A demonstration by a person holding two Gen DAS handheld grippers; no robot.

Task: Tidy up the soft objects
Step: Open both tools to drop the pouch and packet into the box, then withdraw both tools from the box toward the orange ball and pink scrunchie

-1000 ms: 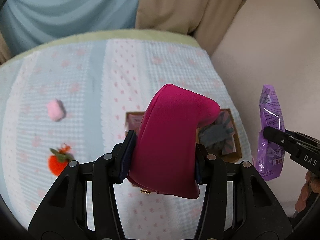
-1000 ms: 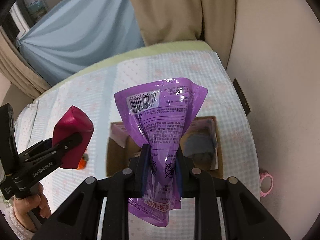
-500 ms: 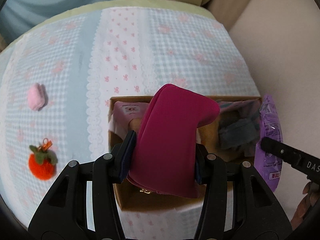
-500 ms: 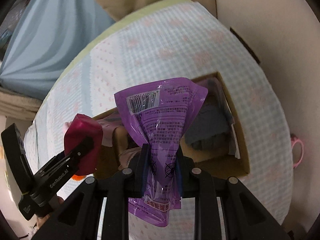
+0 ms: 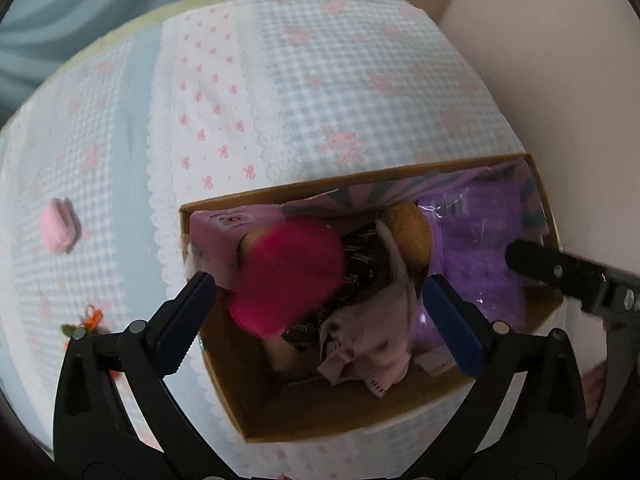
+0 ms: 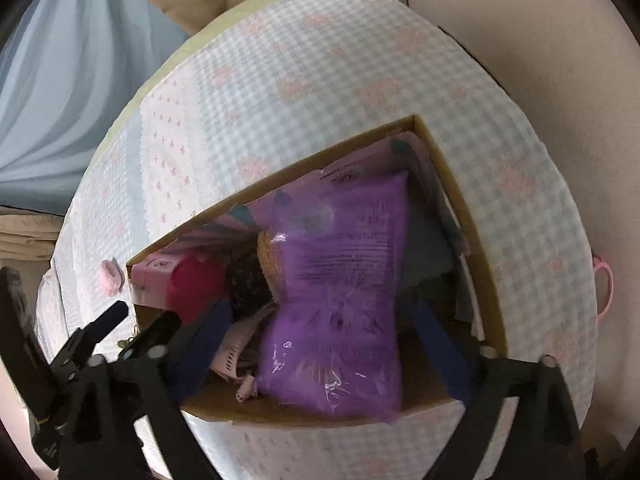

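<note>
Above a cardboard box point(image 5: 400, 178), the left gripper point(image 5: 320, 312) and right gripper point(image 6: 320, 336) are opening wide, gripping nothing. A red pouch point(image 5: 288, 276) and purple bag point(image 6: 340, 292) lie inside the box. Beyond its left wall, a pink puff point(image 5: 58, 230) rests on the tablecloth point(image 5: 320, 80).

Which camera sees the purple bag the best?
The right wrist view. There the purple bag fills the middle of the cardboard box, seen nearly whole between the opening tongs, blurred. The left wrist view shows it only at the box's right end, partly hidden behind both tongs.
</note>
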